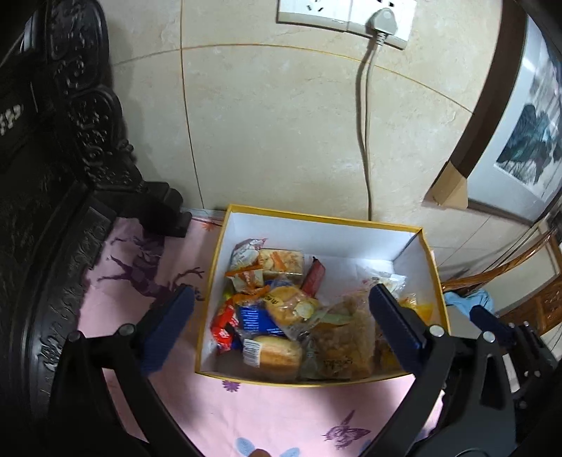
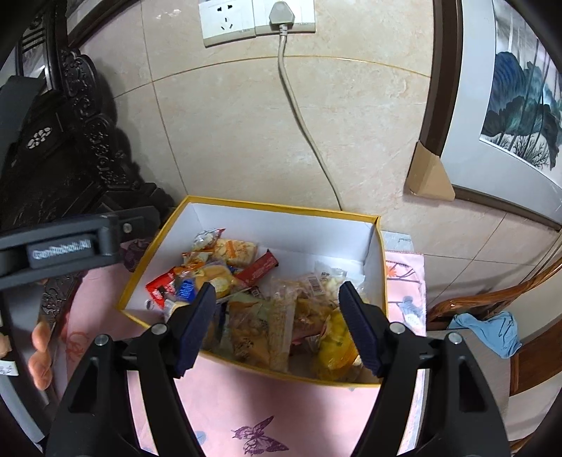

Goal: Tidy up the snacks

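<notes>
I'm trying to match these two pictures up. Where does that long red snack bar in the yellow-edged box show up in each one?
Left wrist view: the red snack bar lies mid-box, just right of the cracker packet, above the round bun.
Right wrist view: the same bar lies left of centre in the box, slanting up to the right.
Shared landmark: the white wall plug with its cord dropping behind the box.

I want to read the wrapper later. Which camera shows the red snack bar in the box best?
The right wrist view: the red snack bar lies lengthwise, unobstructed, in the yellow-rimmed box. The left wrist view shows the bar foreshortened, its lower end tucked behind a bread packet.
</notes>
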